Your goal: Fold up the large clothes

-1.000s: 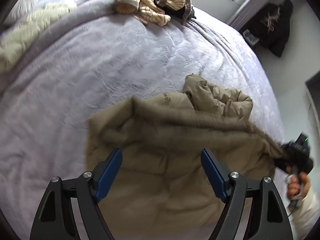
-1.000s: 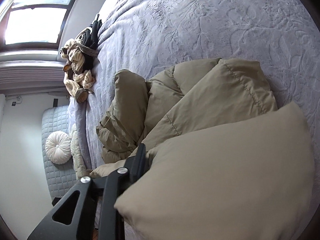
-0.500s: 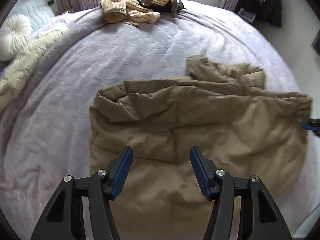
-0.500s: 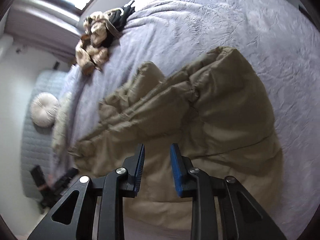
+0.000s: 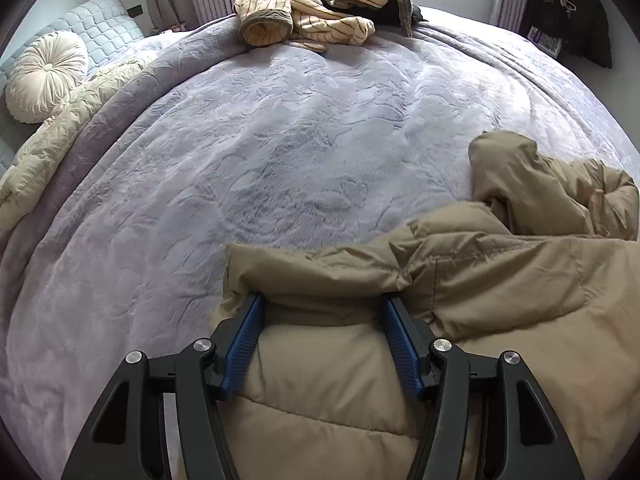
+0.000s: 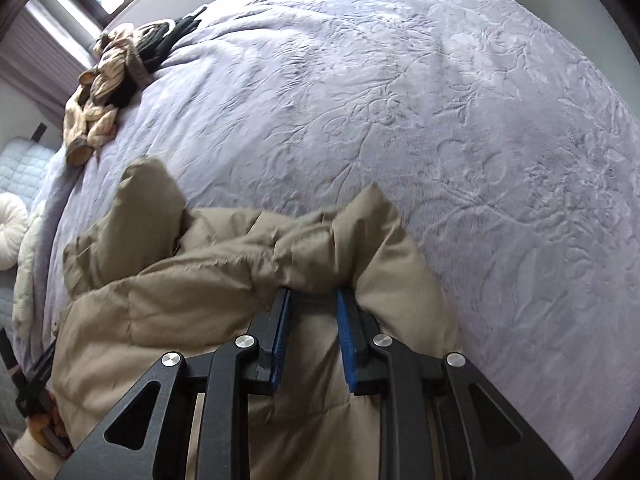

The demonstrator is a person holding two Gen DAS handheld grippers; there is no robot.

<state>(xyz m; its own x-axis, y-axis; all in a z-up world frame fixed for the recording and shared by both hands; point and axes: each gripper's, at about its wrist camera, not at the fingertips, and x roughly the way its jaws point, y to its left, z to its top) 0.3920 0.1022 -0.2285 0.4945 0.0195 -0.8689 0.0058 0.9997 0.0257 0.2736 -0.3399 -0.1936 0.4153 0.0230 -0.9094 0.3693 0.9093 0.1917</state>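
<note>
Far left in the left wrist view, a round cream cushion (image 5: 46, 76) and a pale quilted throw (image 5: 60, 140) at the edge of a lavender bedspread (image 5: 300, 140); at the far end, a heap of striped clothes (image 5: 316, 16). Nearer and to the right, a tan puffer jacket (image 5: 500, 280) lying partly folded on the bedspread. Left gripper (image 5: 322, 306) spread wide, tips tucked under a puffy fold, gripping nothing firmly. Right gripper (image 6: 314, 296) narrowly parted, blue pads beside a bunched jacket edge; true pinch impossible to tell. Likely risk: slippery, springy padding sliding free or puffing back open if lifted before closing, undoing the fold or dragging the whole jacket sideways
</note>
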